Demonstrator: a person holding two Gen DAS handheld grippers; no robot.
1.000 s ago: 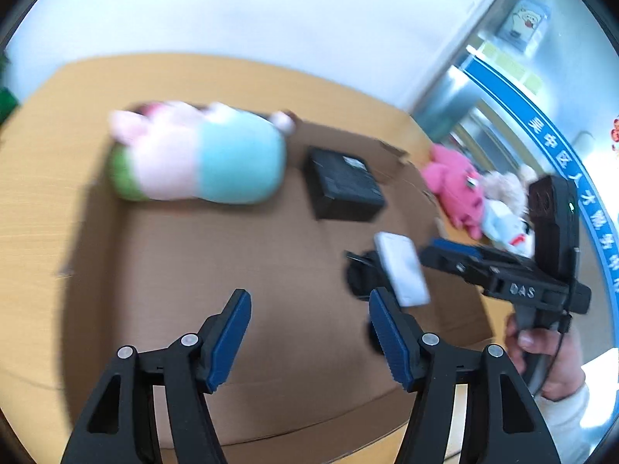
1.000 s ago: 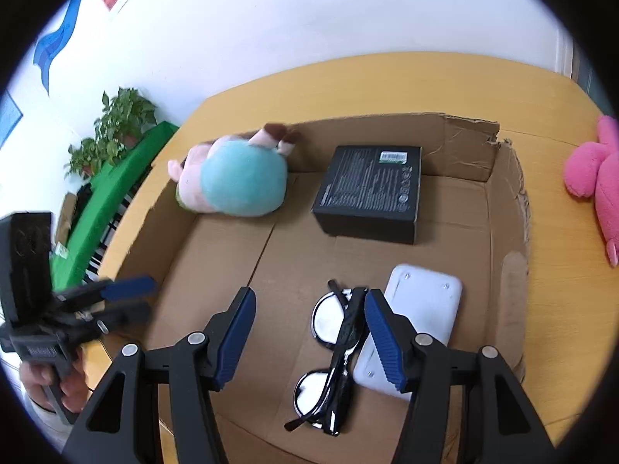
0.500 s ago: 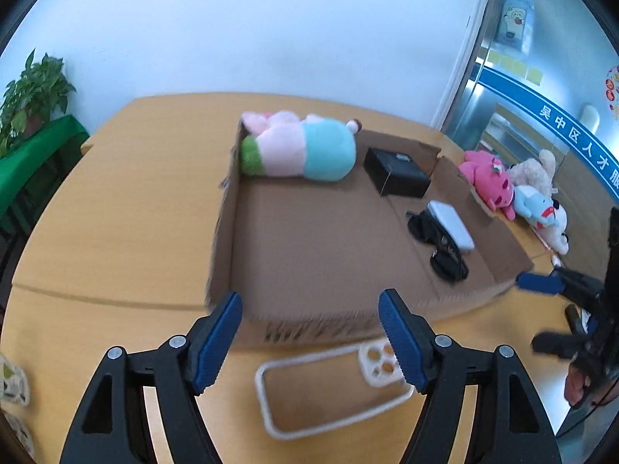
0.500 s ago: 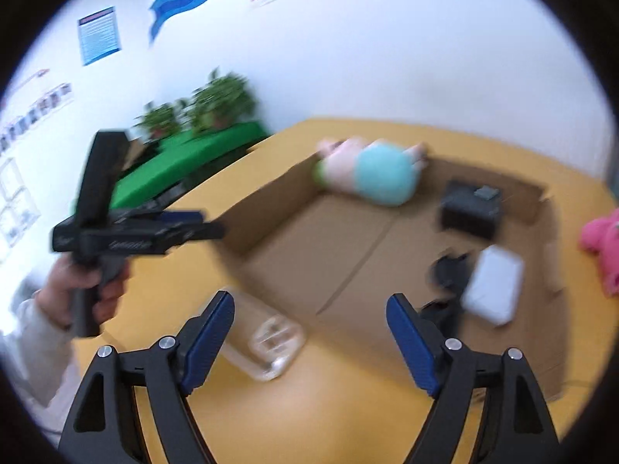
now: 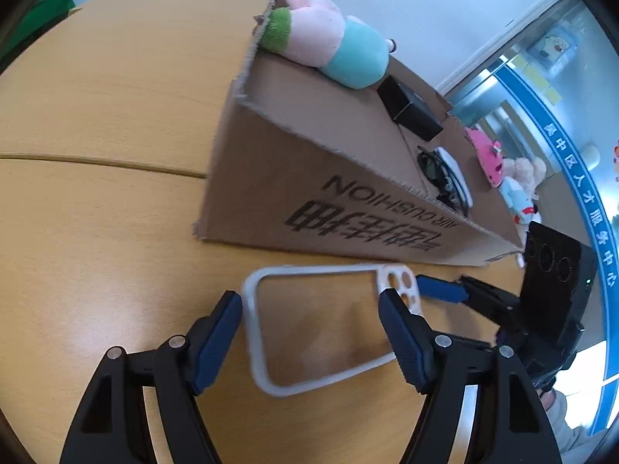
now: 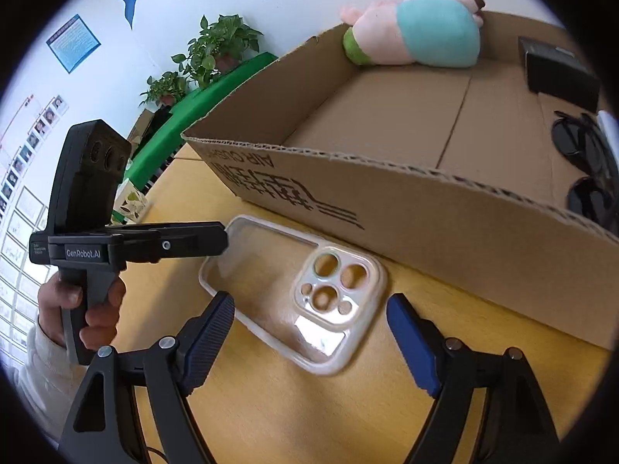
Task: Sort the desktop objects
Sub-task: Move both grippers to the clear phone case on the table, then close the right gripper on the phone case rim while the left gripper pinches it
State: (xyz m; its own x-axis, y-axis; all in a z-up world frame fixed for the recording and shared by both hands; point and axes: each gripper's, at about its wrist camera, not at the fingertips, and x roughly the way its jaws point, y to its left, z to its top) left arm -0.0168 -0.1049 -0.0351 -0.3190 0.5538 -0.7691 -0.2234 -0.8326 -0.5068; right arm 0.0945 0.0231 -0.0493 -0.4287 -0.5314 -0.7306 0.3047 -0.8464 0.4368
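Left claw (image 5: 309, 321): standing wide open, blue pads straddling the phone case without touching it; a second ago it was hovering over the box floor.
Phone case (image 6: 294, 290): lying flat on the desk (image 5: 96, 232), camera cut-outs toward the right claw, just in front of the box's printed wall; bare desk is showing on its near side.
Cardboard box (image 6: 387, 201): sitting on the desk with its corrugated front edge rising beside the case, leaving only a narrow strip between them.
Inside the box: plush pig (image 5: 329, 50) lying at the far wall, black box (image 5: 410, 110) beside it, sunglasses (image 6: 584, 162) toward the right, bare floor between.
Right claw (image 6: 311, 338): gaping wide, empty, pads flanking the case's camera end; earlier it was over the sunglasses.
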